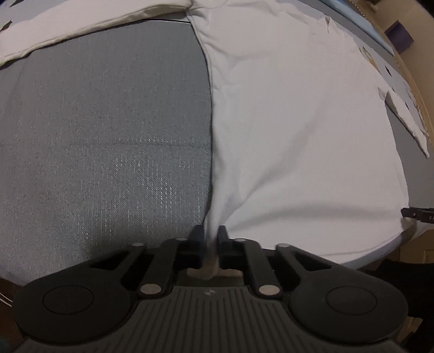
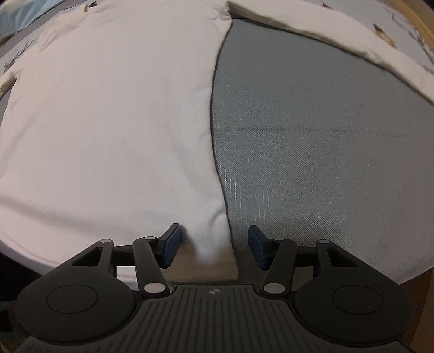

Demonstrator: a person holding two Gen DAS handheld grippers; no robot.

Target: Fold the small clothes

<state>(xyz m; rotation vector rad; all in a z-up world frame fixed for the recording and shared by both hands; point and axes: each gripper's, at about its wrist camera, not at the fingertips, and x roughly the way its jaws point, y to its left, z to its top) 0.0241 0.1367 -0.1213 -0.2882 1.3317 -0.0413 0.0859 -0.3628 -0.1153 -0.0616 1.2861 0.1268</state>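
A white garment [image 1: 298, 130] lies spread flat on a grey woven surface [image 1: 103, 141]. My left gripper [image 1: 211, 239] is shut on the garment's near left corner, with cloth bunched between its blue pads. In the right wrist view the same white garment [image 2: 114, 122] fills the left half. My right gripper [image 2: 213, 247] is open, its fingers either side of the garment's near right corner, which lies on the grey surface [image 2: 312, 152]. The right gripper's tip [image 1: 417, 216] shows at the far right of the left wrist view.
A cream padded cloth [image 1: 81, 24] lies along the far edge of the surface, also in the right wrist view [image 2: 339, 32]. A patterned white cloth [image 1: 407, 119] lies to the right of the garment. A purple box [image 1: 400, 35] stands beyond.
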